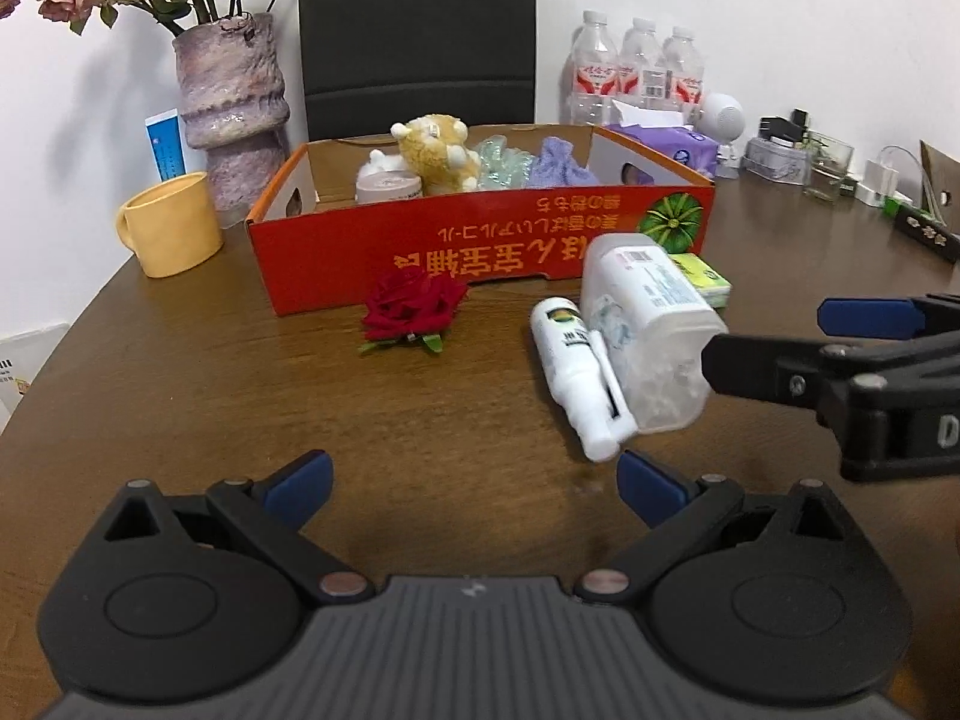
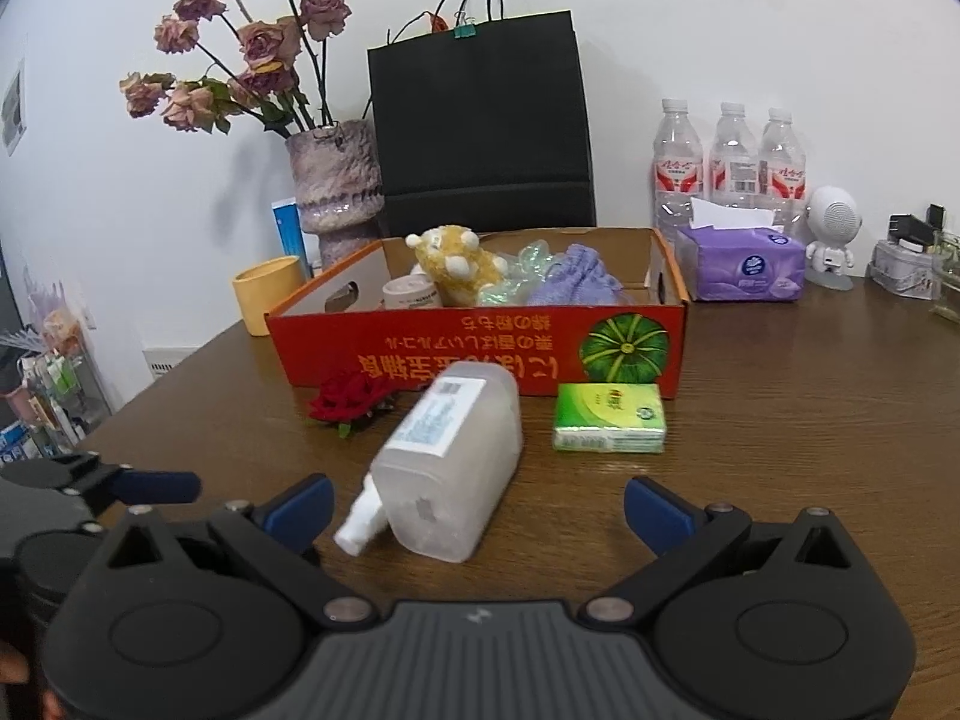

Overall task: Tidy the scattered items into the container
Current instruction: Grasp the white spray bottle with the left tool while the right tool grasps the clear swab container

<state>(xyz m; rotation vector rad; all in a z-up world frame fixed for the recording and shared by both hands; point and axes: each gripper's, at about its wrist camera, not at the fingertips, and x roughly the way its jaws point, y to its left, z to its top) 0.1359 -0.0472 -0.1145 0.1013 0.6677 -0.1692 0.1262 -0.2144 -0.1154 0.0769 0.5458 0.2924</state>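
On the table (image 2: 780,480), before the red box (image 2: 480,354):
Clear jar (image 2: 447,474): lying on its side, between my right gripper (image 2: 477,507) fingers, untouched.
Right jaws: wide.
My left gripper (image 1: 474,480): wide, holding nothing.
Spray bottle (image 1: 579,378): touching the jar.

Red rose (image 1: 414,305) before orange box (image 1: 480,252)

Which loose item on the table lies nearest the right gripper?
The translucent plastic container lying on its side, straight ahead of the right gripper; the others lie farther.
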